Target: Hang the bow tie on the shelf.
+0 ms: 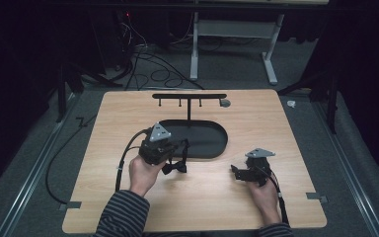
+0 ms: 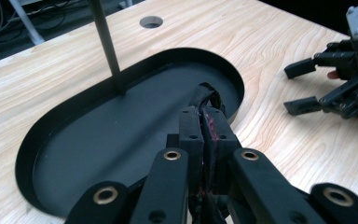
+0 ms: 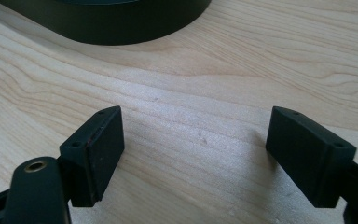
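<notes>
L gripper (image 1: 176, 150) clamped on black bow tie (image 1: 174, 167) over matte oval tray (image 1: 212, 148) w/ thin hook stand (image 1: 189, 96), R gripper (image 1: 237, 173) released on woodgrain table (image 1: 256, 113).

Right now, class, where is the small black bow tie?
In the high view, the small black bow tie hangs pinched in the left tongs, left of centre, just above the wooden table beside the black oval tray's near rim.

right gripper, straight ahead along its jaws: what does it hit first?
Probably bare table first: the right gripper, jaws open with nothing between them, points low across the wood. Beyond that, the black tray wall lies ahead, slightly left. Depth is hard to judge.
</notes>
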The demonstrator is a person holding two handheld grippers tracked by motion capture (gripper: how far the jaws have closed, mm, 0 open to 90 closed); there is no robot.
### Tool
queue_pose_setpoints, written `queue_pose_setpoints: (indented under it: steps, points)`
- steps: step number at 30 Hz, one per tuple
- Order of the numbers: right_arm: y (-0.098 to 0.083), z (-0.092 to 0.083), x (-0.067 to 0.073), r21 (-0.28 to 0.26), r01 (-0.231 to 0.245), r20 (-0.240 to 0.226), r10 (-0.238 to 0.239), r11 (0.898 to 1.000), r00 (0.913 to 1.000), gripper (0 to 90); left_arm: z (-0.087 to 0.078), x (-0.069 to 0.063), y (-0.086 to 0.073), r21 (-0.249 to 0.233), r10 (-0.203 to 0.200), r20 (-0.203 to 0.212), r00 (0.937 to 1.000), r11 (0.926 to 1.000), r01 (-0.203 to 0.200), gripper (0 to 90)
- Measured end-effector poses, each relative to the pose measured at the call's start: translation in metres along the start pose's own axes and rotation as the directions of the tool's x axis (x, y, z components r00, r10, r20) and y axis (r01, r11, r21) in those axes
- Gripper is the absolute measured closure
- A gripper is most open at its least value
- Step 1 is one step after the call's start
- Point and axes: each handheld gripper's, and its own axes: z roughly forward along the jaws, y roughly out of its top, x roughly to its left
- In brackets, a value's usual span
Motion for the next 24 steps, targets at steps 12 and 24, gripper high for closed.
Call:
queue_pose_setpoints:
  steps: [12, 24]
  points:
    - [0.000, 0.000, 0.000, -0.001, 0.002, 0.000, -0.002, 1.000, 1.0000, 20.4, 0.008, 0.012, 0.026, -0.035, -0.012, 0.022, 0.9997, 0.9993, 0.013, 87.1]
    - [0.000, 0.000, 0.000, -0.001, 0.005, -0.002, -0.005, 1.000, 1.0000, 20.5, 0.019, 0.022, 0.048, -0.052, -0.004, -0.005, 1.0000, 0.9987, 0.003, 87.0]
